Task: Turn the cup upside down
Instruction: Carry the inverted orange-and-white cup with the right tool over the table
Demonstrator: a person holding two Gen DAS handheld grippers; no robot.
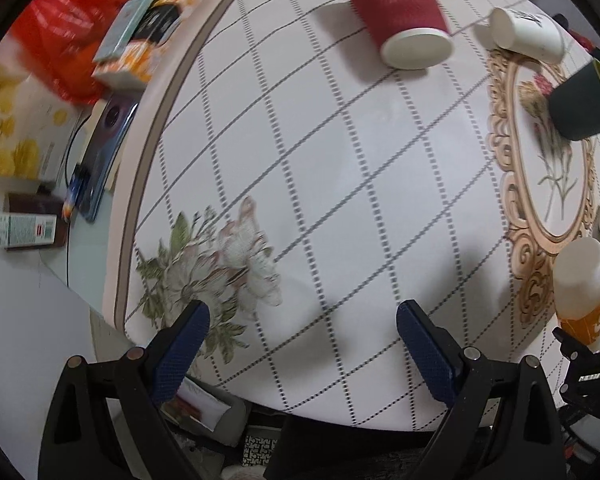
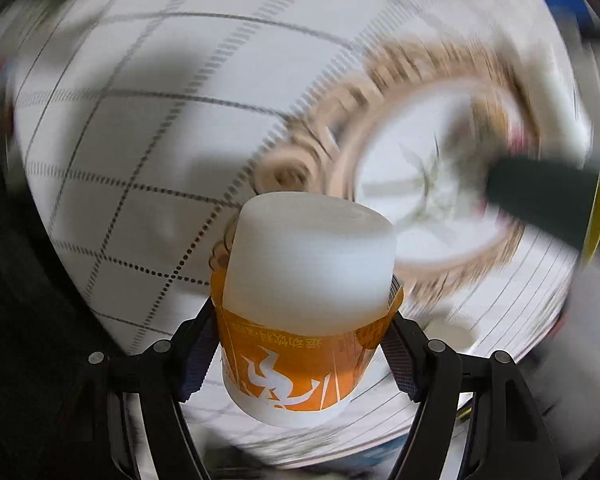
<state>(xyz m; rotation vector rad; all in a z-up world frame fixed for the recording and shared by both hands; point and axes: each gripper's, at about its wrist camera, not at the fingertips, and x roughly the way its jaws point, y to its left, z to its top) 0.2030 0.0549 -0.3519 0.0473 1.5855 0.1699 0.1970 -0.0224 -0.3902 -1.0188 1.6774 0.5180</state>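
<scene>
- Clearly, the cup (image 2: 306, 312), a white one with an orange sleeve, sits between the jaws of the right gripper (image 2: 300, 344), which press on the sleeve from both sides; the printed figure on the sleeve reads upside down, and the closed white end points away from the camera.
- That grip at the sleeve makes sense: I judge it the stiffest, least slippery band, so a turn of the wrist can carry the cup round without crushing it.
- The right view is smeared with motion blur while the cup stays sharp, which suggests the gripper is turning with the cup, probably mid-flip.
- In the left view the same cup (image 1: 584, 284) shows at the far right edge, closed end uppermost, above the desk (image 1: 340, 184); whether its rim touches the cloth I cannot tell.
- Below and beyond it lies the ornate oval frame (image 1: 512, 208) printed on the cloth, a likely landing spot.
- The left gripper (image 1: 302, 336) hangs over the near edge with its jaws wide apart and nothing between them, held well aside so the right has room.
- Farther out, a red cup (image 1: 392, 4) and a white cup (image 1: 528, 34) appear to lie tipped, bases toward the camera, and a dark green cup (image 1: 582, 106) sits on the frame at the right.
- Off the desk to the left are boxes (image 1: 140, 40) and a phone (image 1: 100, 152), apart from the work.
</scene>
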